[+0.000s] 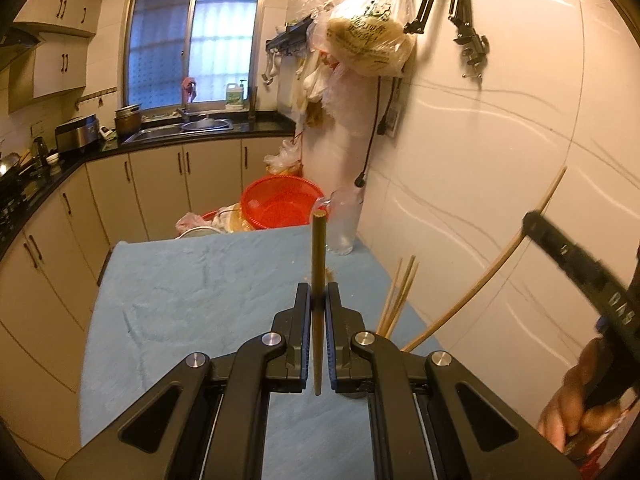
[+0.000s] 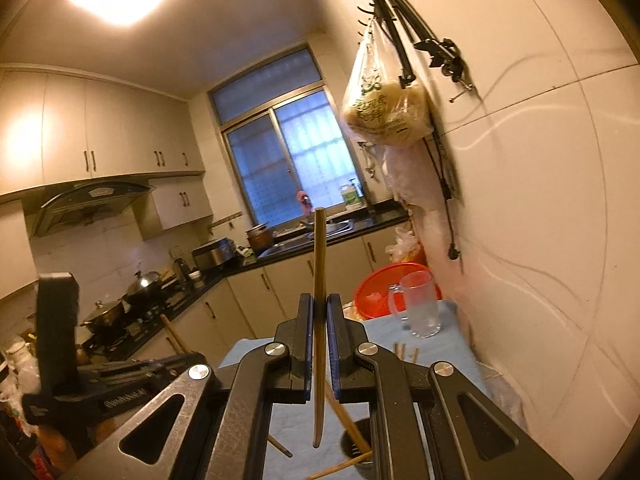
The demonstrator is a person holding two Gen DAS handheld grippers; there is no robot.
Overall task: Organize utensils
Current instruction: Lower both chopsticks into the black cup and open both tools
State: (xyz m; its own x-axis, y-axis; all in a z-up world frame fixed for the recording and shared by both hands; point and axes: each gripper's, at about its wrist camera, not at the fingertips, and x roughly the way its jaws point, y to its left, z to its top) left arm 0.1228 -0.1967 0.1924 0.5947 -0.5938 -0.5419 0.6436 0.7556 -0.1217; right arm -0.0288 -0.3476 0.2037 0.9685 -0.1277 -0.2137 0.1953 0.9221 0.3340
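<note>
**Two chopsticks in hand, more left on the cloth**

We had both tools closed on a chopstick each. The left gripper (image 1: 318, 300) pinched a dark chopstick (image 1: 319, 256) upright between its pads, above the blue cloth (image 1: 192, 296). The right gripper (image 2: 319, 312) held its own chopstick (image 2: 320, 264) the same way, lifted clear of the cloth.

We judged the sorting only partly done. A dark holder (image 2: 356, 444) stood on the cloth below the right gripper, with a few pale chopsticks (image 2: 344, 420) leaning in it. Several loose chopsticks (image 2: 404, 351) lay on the cloth between the holder and the glass mug (image 2: 420, 308). Those, and the two we carried, were left to go in.
</note>
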